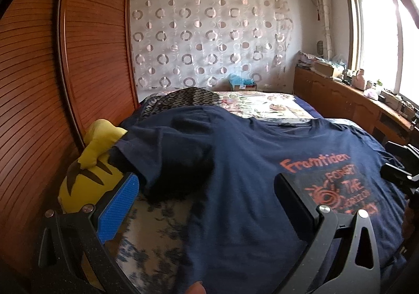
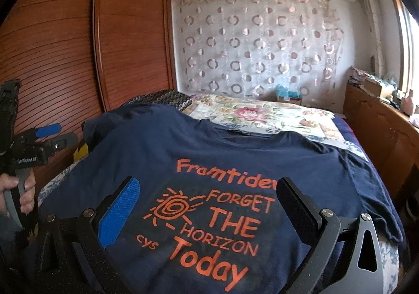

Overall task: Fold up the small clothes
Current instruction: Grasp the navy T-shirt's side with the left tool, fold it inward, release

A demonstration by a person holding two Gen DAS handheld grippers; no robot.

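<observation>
A navy T-shirt (image 2: 209, 142) with orange print lies spread flat on the bed, collar toward the far end. It also shows in the left wrist view (image 1: 235, 152). My left gripper (image 1: 207, 186) is open and empty above the shirt's left side, near its left sleeve. My right gripper (image 2: 207, 192) is open and empty above the printed chest. The left gripper also shows at the left edge of the right wrist view (image 2: 56, 134), held in a hand.
A yellow plush toy (image 1: 89, 178) lies at the bed's left edge against the wooden wardrobe (image 1: 52, 84). A floral quilt (image 2: 256, 113) and a dark patterned cloth (image 1: 183, 97) cover the far bed. A wooden cabinet (image 1: 353, 103) with clutter runs along the right under the window.
</observation>
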